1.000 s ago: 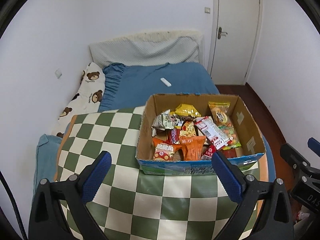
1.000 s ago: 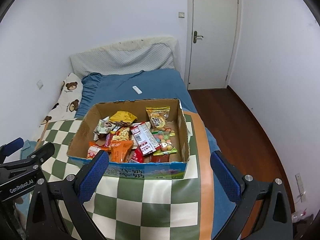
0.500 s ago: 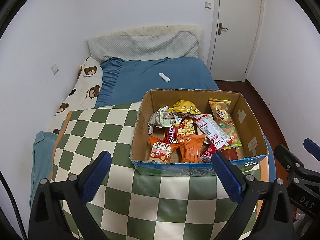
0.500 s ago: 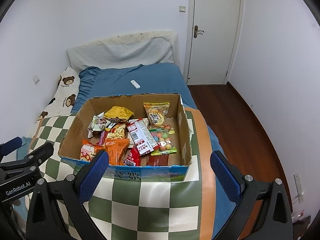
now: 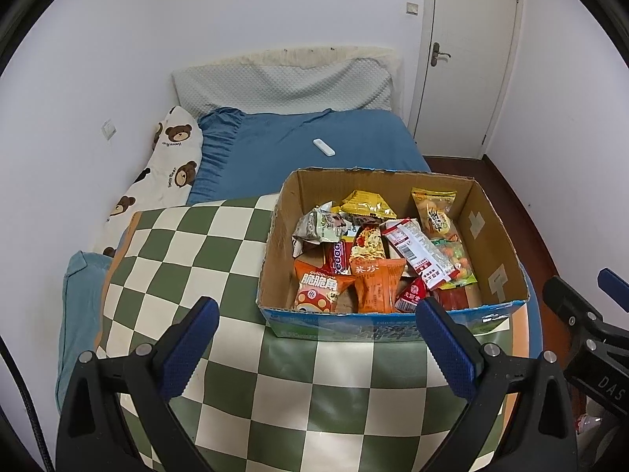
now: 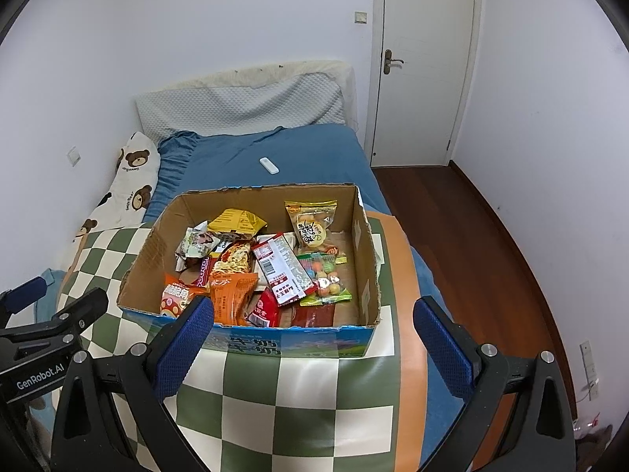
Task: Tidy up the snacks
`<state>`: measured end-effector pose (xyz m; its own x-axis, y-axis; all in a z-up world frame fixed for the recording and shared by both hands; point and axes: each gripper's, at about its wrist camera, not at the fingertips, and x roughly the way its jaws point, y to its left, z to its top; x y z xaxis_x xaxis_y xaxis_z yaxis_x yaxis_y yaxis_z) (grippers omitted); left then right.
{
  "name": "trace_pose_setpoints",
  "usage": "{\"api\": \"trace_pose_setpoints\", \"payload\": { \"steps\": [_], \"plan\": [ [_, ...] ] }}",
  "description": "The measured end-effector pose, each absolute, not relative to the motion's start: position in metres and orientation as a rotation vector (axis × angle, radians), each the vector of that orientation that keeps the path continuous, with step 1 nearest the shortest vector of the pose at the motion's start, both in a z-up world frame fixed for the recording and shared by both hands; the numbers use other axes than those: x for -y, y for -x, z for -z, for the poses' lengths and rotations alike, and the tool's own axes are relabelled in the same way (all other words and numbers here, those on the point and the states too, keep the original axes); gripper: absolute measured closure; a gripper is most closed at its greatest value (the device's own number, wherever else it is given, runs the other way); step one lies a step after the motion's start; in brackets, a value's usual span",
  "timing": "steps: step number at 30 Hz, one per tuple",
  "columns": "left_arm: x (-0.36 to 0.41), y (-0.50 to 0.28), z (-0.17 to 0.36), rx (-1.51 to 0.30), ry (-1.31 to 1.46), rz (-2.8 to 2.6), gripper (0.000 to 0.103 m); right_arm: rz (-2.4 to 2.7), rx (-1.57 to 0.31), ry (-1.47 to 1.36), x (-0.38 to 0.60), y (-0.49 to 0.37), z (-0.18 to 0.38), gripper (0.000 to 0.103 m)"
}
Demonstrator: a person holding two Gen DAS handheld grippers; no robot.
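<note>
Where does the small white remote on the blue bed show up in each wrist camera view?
Left wrist view: the white remote lies on the blue bed, upper centre, just beyond the far wall of the cardboard box.
Right wrist view: the white remote lies left of centre, again just beyond the box's far wall.
Shared landmark: the yellow snack packet at the back of the box, nearest the remote.

An open box [image 5: 487, 232] sits on a checked cloth [image 5: 188, 259] on the bed [image 5: 283, 145] ahead of me, snack packets [image 5: 377, 259] piled inside. Behind the box a small remote [image 5: 324, 146] lies on the bed; pillows [image 5: 283, 86] lean against the wall beyond, a door [image 5: 468, 59] to their right.
</note>
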<state>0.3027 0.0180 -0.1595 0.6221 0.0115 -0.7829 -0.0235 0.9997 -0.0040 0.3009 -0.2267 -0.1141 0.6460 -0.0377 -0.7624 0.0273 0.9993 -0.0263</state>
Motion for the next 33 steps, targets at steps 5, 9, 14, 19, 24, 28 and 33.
{"api": "trace_pose_setpoints", "payload": {
  "steps": [5, 9, 14, 19, 24, 28, 33],
  "plan": [
    [-0.0188, -0.2998, 0.1590, -0.900, 0.018, -0.020, 0.001, 0.036, -0.869, 0.009, 0.2278, -0.3007, 0.1142, 0.000],
    [-0.0188, -0.2998, 0.1588, -0.899, 0.019, -0.021, 0.000, 0.037, -0.869, 0.006, 0.2279, -0.3006, 0.1145, 0.000],
    [-0.0191, -0.2981, 0.1580, -0.895, 0.021, -0.020, 0.001, 0.036, -0.868, 0.007, 0.2276, -0.2994, 0.1134, 0.000],
    [-0.0189, -0.2970, 0.1569, -0.894, 0.020, -0.021, 0.000, 0.036, -0.870, 0.007, 0.2287, -0.2994, 0.1134, 0.000],
    [-0.0187, -0.2964, 0.1563, -0.894, 0.021, -0.019, 0.001, 0.035, -0.868, 0.008, 0.2282, -0.2991, 0.1131, 0.000],
    [-0.0190, -0.2943, 0.1539, -0.891, 0.019, -0.017, 0.000, 0.034, -0.868, 0.010, 0.2283, -0.2992, 0.1132, 0.000],
    [-0.0193, -0.2932, 0.1511, -0.890, 0.015, -0.011, 0.000, 0.032, -0.868, 0.005, 0.2283, -0.2979, 0.1128, 0.000]
  ]
}}
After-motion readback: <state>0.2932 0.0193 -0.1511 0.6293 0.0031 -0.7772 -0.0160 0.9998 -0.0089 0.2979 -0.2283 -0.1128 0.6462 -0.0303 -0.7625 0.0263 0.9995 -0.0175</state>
